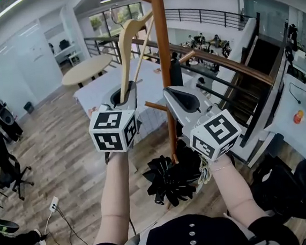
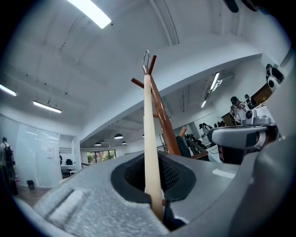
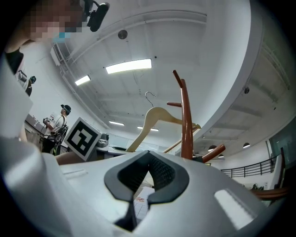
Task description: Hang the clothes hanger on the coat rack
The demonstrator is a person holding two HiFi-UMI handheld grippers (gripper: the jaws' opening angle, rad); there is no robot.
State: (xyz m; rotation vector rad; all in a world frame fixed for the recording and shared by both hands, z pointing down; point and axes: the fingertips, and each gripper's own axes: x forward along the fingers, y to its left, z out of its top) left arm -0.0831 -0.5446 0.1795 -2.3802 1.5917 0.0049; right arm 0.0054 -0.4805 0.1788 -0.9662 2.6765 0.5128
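The wooden clothes hanger is raised just beside the upper pole of the coat rack, on the left gripper's side, and it is not yet on a peg. The left gripper is clamped fully onto the lower end of one hanger arm. The rest of the hanger stands up and away from the pads towards the rack top. The right gripper sits close to the pole lower down, with its jaws together and nothing between them. The hanger is pale, smooth, flat-sided wood with curved shoulders and a thinner cross bar, and it is topped by a slim wire hook. The rack is a round, reddish-brown varnished pole with short pegs angled upward. Risk assessment: the grip is at the far tip of one arm, so the hanger's weight acts on a long lever and the smooth wood may pivot or slip in the pads. The hook opening is narrow and may strike or slide past a peg if it is turned wrongly. Releasing before the hook seats would drop the hanger.
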